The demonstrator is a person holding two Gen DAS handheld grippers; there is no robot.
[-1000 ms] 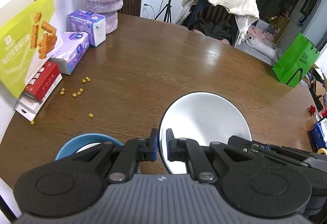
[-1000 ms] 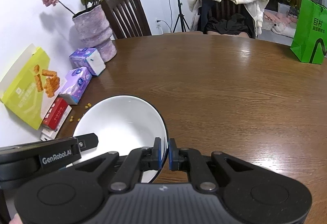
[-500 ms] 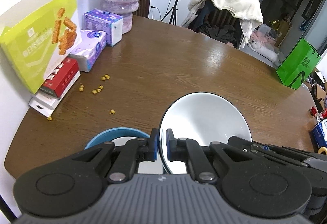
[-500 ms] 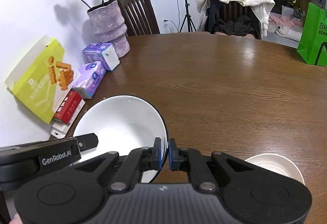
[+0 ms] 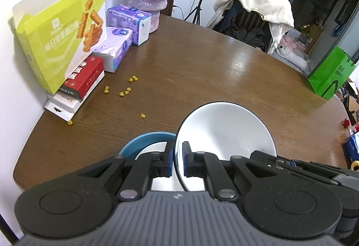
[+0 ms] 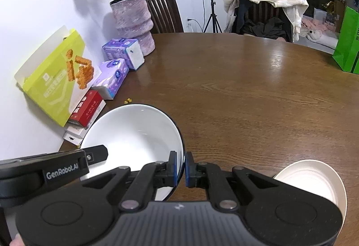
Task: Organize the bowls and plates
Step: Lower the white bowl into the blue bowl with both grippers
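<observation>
Between my left gripper's [image 5: 178,161] blue pads sits the rim of the white bowl [image 5: 226,131], and my right gripper [image 6: 180,168] is clamped on the opposite side of that same rim, so both pairs of fingers are pinched thin on the bowl's wall and I carry it between them above the wooden table [image 6: 246,93]. I judge it glazed ceramic: stiff, fairly heavy for such narrow pads, slick, and breakable if it slips or comes down hard. The rim is the only sensible hold, and two opposed grips keep it from swinging; I would hold both hands level with each other so it does not twist out. Just below my left fingers lies a blue-rimmed bowl [image 5: 143,140] on the table, which looks like a likely place to nest this one. To my right rests a cream plate [image 6: 314,181], near the table's edge and partly hidden by my gripper. Farther out, along the wall, stand a yellow-green snack box [image 5: 58,48], a red carton [image 5: 84,80], purple tissue packs [image 5: 116,48] and a pink vase [image 6: 133,21] of roses, with small yellow crumbs [image 5: 125,91] scattered before them. None blocks the path down, though the blue rim is close enough to chip against.
</observation>
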